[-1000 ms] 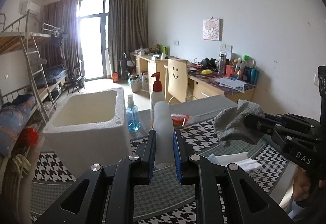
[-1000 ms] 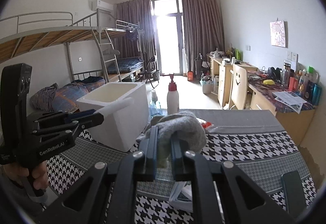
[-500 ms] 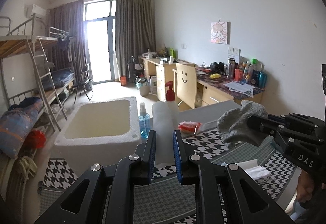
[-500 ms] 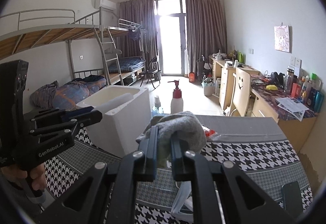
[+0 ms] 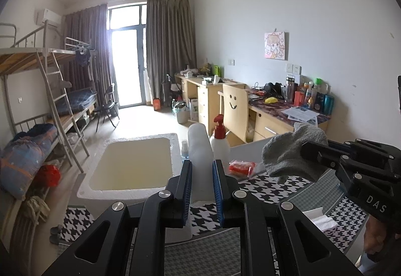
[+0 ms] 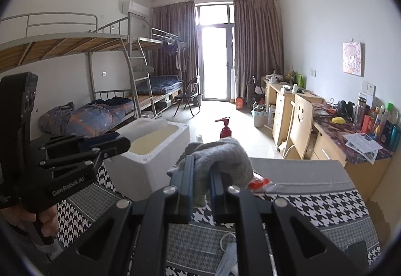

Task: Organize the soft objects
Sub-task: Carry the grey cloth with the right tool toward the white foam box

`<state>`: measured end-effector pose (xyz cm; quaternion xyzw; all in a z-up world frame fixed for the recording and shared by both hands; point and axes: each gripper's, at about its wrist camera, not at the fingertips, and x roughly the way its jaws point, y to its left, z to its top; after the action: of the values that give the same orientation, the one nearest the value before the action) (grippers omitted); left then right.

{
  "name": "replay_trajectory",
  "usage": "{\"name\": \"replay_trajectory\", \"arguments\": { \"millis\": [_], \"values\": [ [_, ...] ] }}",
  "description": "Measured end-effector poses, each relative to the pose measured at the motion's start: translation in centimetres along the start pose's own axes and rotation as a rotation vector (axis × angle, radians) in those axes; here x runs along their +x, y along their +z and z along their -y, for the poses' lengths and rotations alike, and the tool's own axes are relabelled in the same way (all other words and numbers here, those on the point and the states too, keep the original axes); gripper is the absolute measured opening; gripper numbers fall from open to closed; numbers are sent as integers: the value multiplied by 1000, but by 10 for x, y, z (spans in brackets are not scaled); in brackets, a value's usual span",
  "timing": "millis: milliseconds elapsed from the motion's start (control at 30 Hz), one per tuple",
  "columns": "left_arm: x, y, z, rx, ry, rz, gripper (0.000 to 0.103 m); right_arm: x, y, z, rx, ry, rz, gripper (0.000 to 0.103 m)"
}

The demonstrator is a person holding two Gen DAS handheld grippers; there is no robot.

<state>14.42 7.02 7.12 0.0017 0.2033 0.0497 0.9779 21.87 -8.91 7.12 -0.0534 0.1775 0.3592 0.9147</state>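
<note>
Table (image 5: pixel 288 198) with houndstooth cloth in foreground. White foam box (image 5: pixel 130 163) open, standing at table's far left corner. Left gripper (image 5: pixel 202 184) clenched on white roll (image 5: pixel 199 150), raised above table beside box. Right gripper (image 6: pixel 202 182) clenched on grey sock (image 6: pixel 223 158), lifted clear of cloth. Red-capped pump bottle (image 5: pixel 220 143) behind roll. Red packet (image 5: pixel 241 167) lying on table near bottle.

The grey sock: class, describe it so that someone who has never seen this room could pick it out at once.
Start at the table with the houndstooth cloth and the white foam box standing on it. Beside the box, above the cloth, the right gripper is shut on the grey sock. It is the only grey knitted item; the left gripper holds a white one.
</note>
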Motion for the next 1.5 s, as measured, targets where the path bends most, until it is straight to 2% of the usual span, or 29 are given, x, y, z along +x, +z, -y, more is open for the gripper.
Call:
{"name": "replay_trajectory", "arguments": {
  "millis": [733,1500],
  "values": [
    [22,14,-40,-39,126,-5,18,37,25,-23,-53,65,-25,14],
    [57,13,-79,-85,175,-75,18,75,48,-57,-70,144,-39,14]
  ]
}}
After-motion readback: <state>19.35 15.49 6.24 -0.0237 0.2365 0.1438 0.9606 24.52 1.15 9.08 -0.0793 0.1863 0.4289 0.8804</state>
